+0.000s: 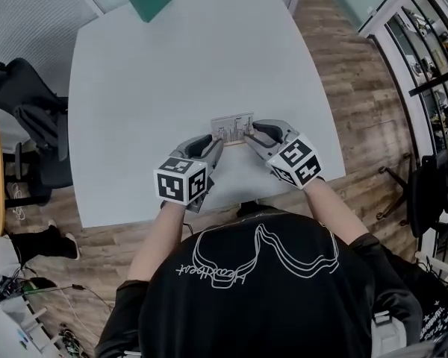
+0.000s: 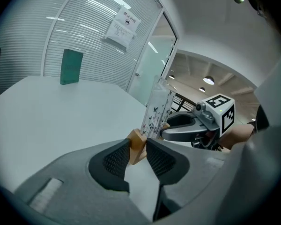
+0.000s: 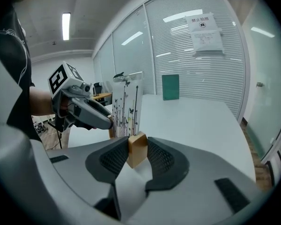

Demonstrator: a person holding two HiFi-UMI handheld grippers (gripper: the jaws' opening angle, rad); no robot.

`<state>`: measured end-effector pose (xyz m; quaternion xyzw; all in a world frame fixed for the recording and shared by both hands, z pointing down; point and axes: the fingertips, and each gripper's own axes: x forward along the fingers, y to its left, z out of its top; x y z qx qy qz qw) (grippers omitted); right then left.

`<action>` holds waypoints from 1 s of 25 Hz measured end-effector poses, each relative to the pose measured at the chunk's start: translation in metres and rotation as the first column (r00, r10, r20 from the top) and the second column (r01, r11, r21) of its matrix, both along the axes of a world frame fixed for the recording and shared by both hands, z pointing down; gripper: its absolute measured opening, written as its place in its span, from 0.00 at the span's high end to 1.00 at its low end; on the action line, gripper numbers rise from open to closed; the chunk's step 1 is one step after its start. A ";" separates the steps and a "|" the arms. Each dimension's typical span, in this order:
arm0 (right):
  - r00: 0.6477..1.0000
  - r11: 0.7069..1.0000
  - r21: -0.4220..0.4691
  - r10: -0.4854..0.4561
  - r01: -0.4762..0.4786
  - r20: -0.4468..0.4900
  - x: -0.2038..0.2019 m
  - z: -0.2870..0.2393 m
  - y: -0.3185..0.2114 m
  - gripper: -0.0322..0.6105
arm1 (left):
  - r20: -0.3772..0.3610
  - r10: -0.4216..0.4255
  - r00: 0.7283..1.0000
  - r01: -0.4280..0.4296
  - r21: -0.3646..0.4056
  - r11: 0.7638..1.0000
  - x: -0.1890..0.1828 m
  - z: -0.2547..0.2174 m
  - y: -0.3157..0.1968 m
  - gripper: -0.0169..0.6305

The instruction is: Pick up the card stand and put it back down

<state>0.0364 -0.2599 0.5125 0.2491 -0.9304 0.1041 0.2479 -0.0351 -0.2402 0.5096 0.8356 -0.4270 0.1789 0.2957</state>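
Pinches with left gripper [image 2: 138,150] one end of the card stand [image 1: 232,128] base, with right gripper [image 3: 137,152] the other, near the table [image 1: 172,66] front edge. Looks like the grasp-and-lift step; calls for raising both ends level.

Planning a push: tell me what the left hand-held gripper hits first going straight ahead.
The left hand-held gripper clamps the card stand by its base; straight on, it would likely meet the right hand-held gripper at the other end, though depth is unclear.

Black white-printed tee [image 1: 284,304], 2 grey grippers [image 1: 216,142] [image 1: 252,133]
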 end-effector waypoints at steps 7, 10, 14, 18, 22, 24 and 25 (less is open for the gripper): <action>0.998 1.000 -0.020 -0.019 0.018 -0.055 -0.002 0.036 -0.016 0.75 | 0.012 -0.020 1.000 0.021 -0.053 0.998 -0.001 0.038 -0.016 0.79; 0.997 0.999 -0.032 -0.023 0.021 -0.071 -0.003 0.050 -0.018 0.75 | 0.022 -0.019 1.000 0.021 -0.063 0.998 -0.002 0.049 -0.019 0.79; 0.996 0.999 -0.047 -0.021 0.017 -0.083 -0.003 0.064 -0.018 0.75 | 0.032 -0.009 0.999 0.012 -0.074 0.997 -0.002 0.060 -0.020 0.79; 0.995 0.998 -0.054 -0.018 0.013 -0.097 -0.002 0.073 -0.017 0.75 | 0.039 -0.007 0.999 0.010 -0.087 0.996 -0.002 0.070 -0.019 0.79; 0.994 0.999 -0.040 -0.023 0.019 -0.105 -0.003 0.077 -0.016 0.75 | 0.052 0.001 0.999 0.004 -0.092 0.996 -0.002 0.077 -0.018 0.80; 0.994 0.999 -0.031 -0.024 0.021 -0.105 -0.003 0.078 -0.016 0.75 | 0.052 0.003 0.999 0.002 -0.092 0.996 -0.002 0.079 -0.017 0.80; 0.994 0.999 -0.031 -0.023 0.020 -0.104 -0.003 0.078 -0.016 0.75 | 0.052 0.004 0.999 0.001 -0.091 0.996 -0.002 0.079 -0.017 0.80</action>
